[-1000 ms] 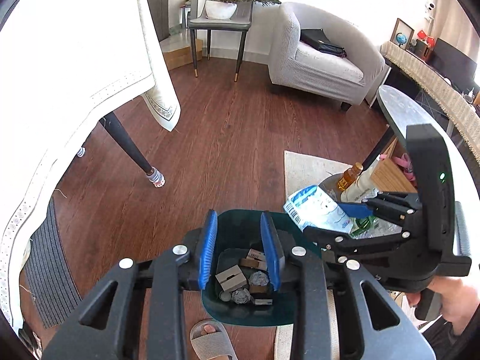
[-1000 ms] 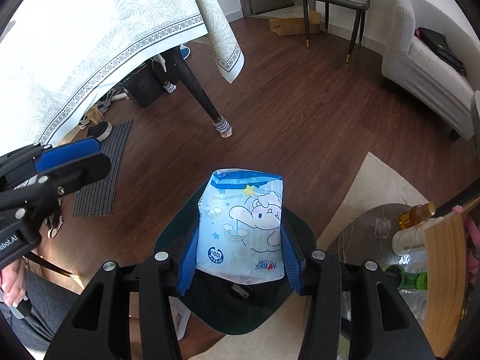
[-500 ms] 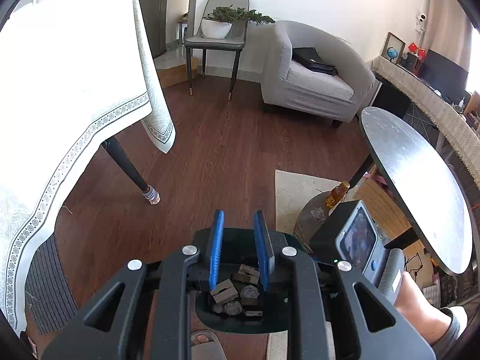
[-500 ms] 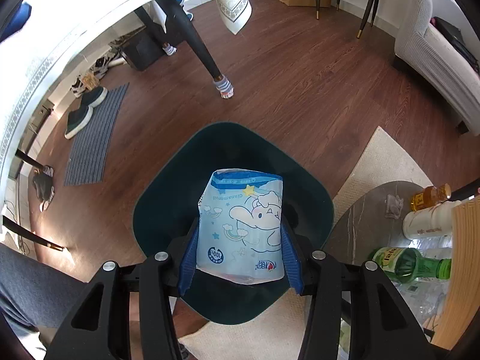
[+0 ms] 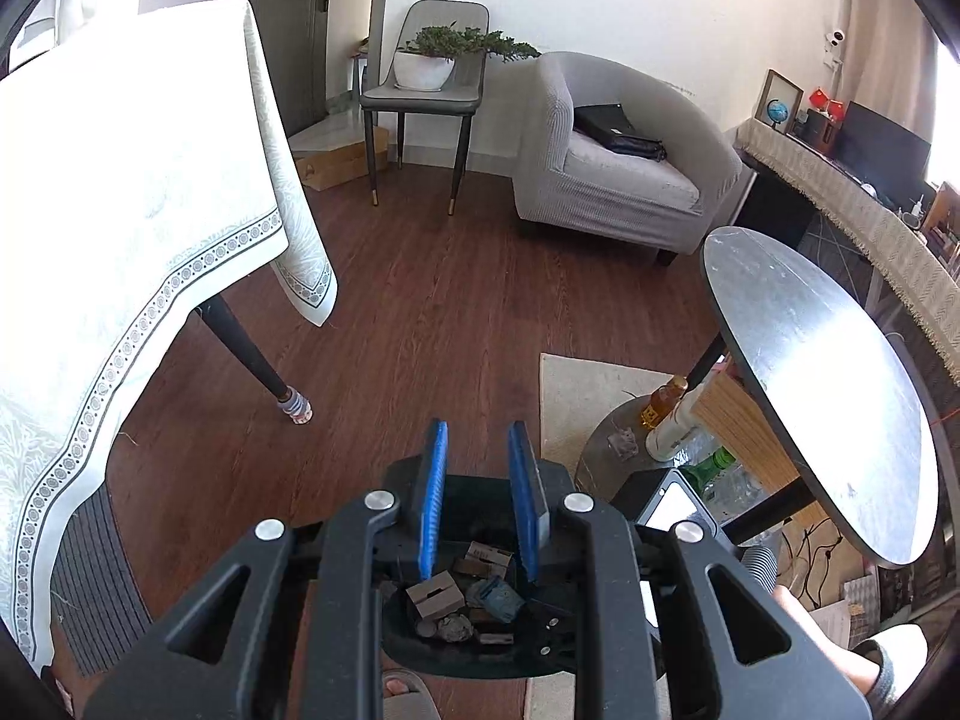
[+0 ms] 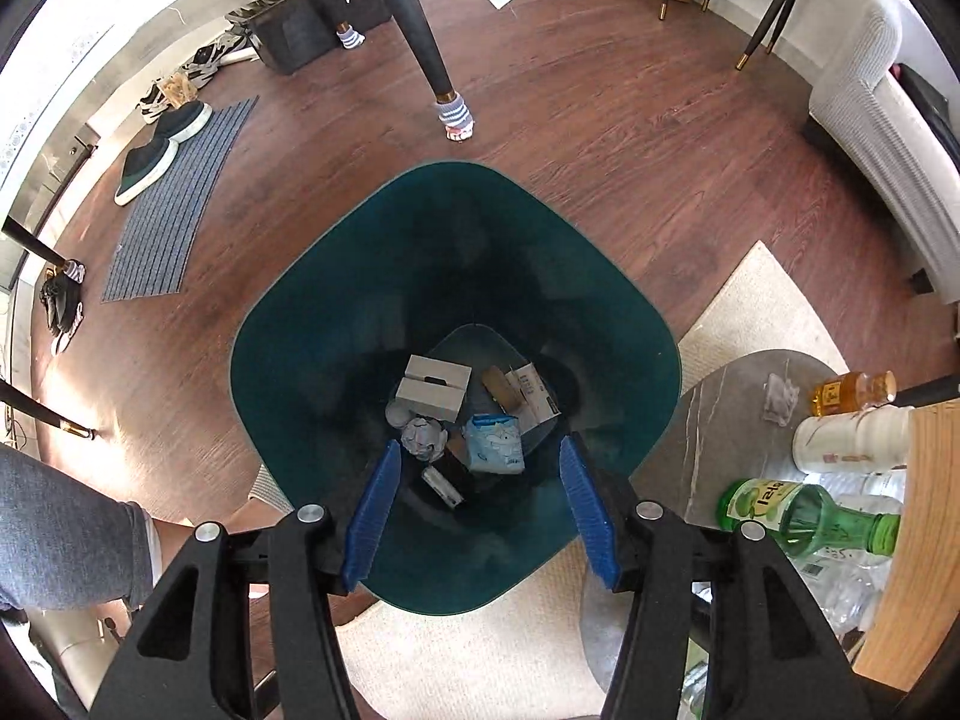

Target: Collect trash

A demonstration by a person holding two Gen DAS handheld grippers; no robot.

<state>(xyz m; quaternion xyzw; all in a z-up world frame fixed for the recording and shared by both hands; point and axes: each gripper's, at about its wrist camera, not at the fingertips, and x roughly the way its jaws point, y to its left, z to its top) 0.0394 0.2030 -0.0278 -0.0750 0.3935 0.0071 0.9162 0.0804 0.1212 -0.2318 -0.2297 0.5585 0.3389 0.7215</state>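
A dark green trash bin (image 6: pixel 336 312) stands on the wood floor below both grippers. At its bottom lie a light blue snack bag (image 6: pixel 495 445), a small cardboard box (image 6: pixel 433 388), crumpled paper (image 6: pixel 423 437) and other scraps. My right gripper (image 6: pixel 480 510) is open and empty right above the bin's near rim. My left gripper (image 5: pixel 478 501) is open and empty, higher above the bin (image 5: pixel 474 654); the blue bag (image 5: pixel 498 597) shows inside.
A low round grey table (image 6: pixel 729 378) at the right holds a crumpled tissue (image 6: pixel 779 399), an amber bottle (image 6: pixel 852 393), a white bottle (image 6: pixel 852 441) and a green bottle (image 6: pixel 810 519). A clothed dining table (image 5: pixel 120 228), a dark round tabletop (image 5: pixel 816 384), an armchair (image 5: pixel 618 174) and a beige rug (image 6: pixel 762 306) surround the bin.
My right gripper moved down over the bin, opened and let go of the blue snack bag, which now lies at the bottom. My left gripper rose and pulled back.
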